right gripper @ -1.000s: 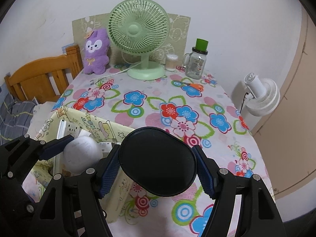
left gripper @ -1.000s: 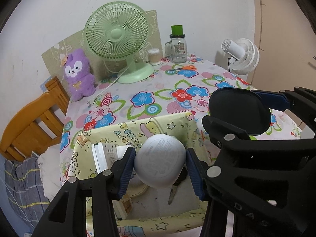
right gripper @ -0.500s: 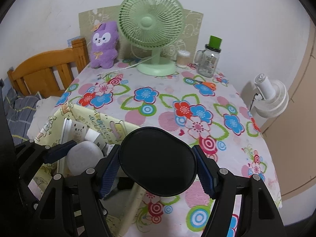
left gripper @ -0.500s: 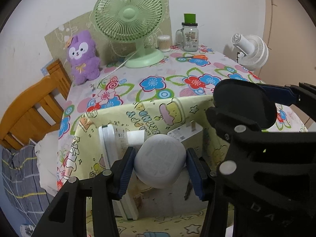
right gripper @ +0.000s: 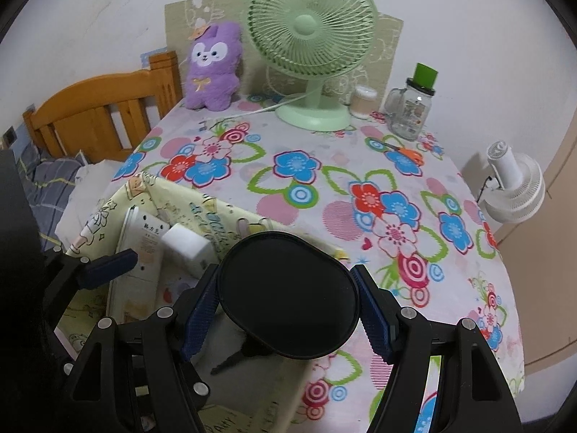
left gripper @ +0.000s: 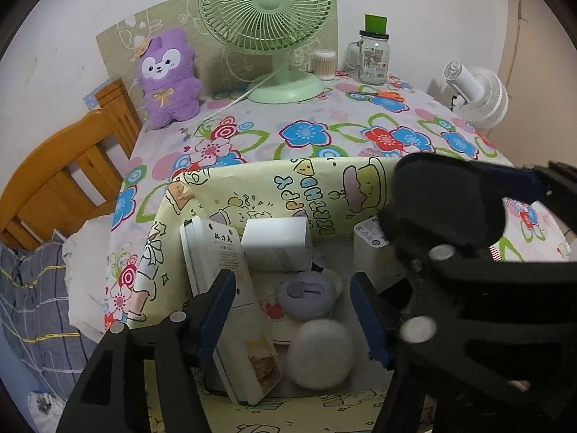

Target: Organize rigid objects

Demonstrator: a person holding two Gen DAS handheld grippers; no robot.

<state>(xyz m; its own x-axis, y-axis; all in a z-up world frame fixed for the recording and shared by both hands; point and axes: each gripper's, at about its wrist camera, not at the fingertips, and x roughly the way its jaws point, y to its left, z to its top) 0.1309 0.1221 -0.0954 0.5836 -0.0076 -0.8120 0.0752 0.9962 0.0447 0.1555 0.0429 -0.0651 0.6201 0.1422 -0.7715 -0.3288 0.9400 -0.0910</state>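
Both cameras ride just behind their jaws, tilted steeply down and facing the far wall. The left view hangs close over the yellow box; the right view sits beside it, above the flowered bench. Both share the green fan, the box and the bench.

A pale green desk fan and a purple plush toy stand on a tablecloth printed with blue, red and pink flowers, beside a yellow cartoon-print box holding a grey-white ball.
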